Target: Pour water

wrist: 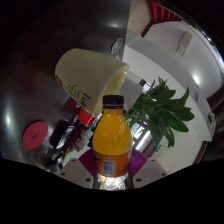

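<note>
gripper [111, 172]: clamped on 1 orange bottle [111, 145] | 1 pitcher [88, 78] | 1 plant [160, 108]

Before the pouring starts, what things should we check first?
1. Bottle with orange drink standing upright: ok.
2. Bottle's dark cap on: ok for carrying, not ok for pouring yet.
3. Fingers gripping the bottle: cannot tell, the fingers are hidden in the dark below it.
4. Pale cup ready to fill: not ok, it is tilted on its side just beyond the bottle.
5. Green plant clear of the bottle: not ok, its leaves sit right next to it.
6. Small red round thing out of the way: ok, it lies well off to the side.
</note>
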Available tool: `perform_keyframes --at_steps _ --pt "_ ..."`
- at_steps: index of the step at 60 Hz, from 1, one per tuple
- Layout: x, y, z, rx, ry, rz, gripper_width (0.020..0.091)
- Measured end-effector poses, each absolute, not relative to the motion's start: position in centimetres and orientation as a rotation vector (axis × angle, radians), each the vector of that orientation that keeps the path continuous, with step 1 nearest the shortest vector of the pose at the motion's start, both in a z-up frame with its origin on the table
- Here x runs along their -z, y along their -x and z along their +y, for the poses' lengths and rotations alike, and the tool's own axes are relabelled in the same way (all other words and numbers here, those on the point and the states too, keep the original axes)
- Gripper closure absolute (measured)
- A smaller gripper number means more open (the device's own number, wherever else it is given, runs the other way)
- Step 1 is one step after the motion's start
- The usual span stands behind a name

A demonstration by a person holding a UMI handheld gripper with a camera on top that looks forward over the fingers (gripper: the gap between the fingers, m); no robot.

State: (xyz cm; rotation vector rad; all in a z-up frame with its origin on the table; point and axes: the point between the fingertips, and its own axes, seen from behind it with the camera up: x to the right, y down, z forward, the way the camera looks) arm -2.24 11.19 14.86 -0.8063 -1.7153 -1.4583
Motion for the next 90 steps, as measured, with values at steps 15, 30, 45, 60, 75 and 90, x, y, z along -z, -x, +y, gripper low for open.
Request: perform_keyframes --at_steps 15,30,45,60,75,90 --pt "-15.4 0.8 11.2 1.276 1.002 -1.582 0.0702" --pt "-16.6 -0.4 9.7 0.505 1.546 -1.008 0.0706" --pt "-15.6 -2.0 10.0 -0.14 1.761 -0.462 0.0707" --pt "-12.0 -3.9 11.1 -0.321 1.756 -0.236 0.0708" --pt "-11.4 -3.7 10.4 -0.265 1.666 -0.264 0.0696" --pt "-11.4 -4.0 10.5 -0.274 1.678 -0.23 0.0598"
